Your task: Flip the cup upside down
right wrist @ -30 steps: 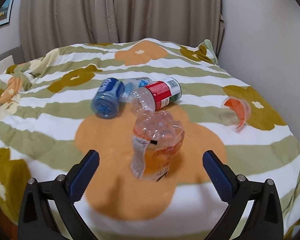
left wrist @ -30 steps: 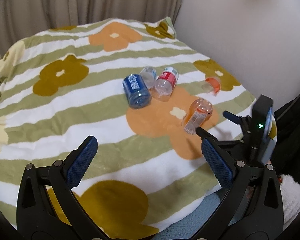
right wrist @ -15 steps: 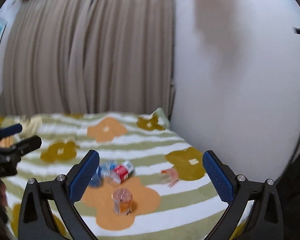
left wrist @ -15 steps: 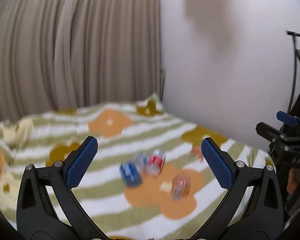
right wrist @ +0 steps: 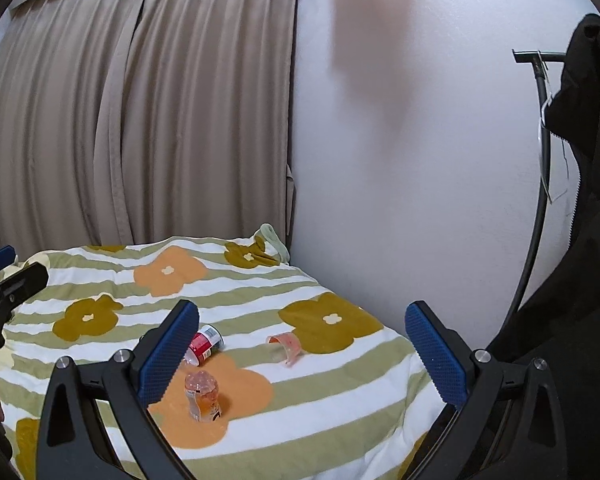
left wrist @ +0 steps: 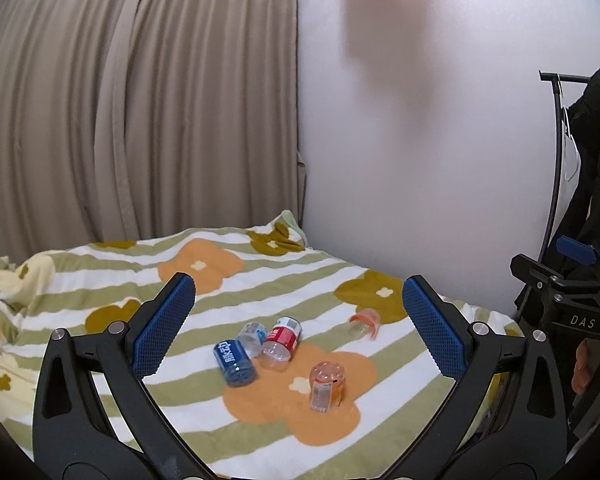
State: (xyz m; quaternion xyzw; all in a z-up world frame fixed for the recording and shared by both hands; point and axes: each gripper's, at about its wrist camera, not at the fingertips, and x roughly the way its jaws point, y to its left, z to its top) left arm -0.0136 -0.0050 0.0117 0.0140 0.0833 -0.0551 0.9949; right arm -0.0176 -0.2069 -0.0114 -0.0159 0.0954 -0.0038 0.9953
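Note:
A clear cup with an orange label (left wrist: 326, 386) stands upside down on the orange flower of the striped bedspread (left wrist: 100, 296); it also shows in the right wrist view (right wrist: 204, 396). My left gripper (left wrist: 298, 322) is open and empty, held high and well back from the cup. My right gripper (right wrist: 302, 346) is open and empty, also far back from it. A red-labelled cup (left wrist: 280, 342), a blue one (left wrist: 234, 362) and a clear one (left wrist: 252, 334) lie on their sides behind it. A small orange-rimmed cup (left wrist: 362, 322) lies to the right.
A white wall (left wrist: 420, 140) runs along the bed's right side and beige curtains (left wrist: 140, 100) hang behind it. A black clothes rack with dark garments (right wrist: 580, 160) stands at the right. The right gripper's body (left wrist: 572, 304) shows at the left view's right edge.
Both grippers have pulled up and far back from the bed. The orange-labelled cup, lying tilted a second ago, now stands upside down. Both grippers stayed open.

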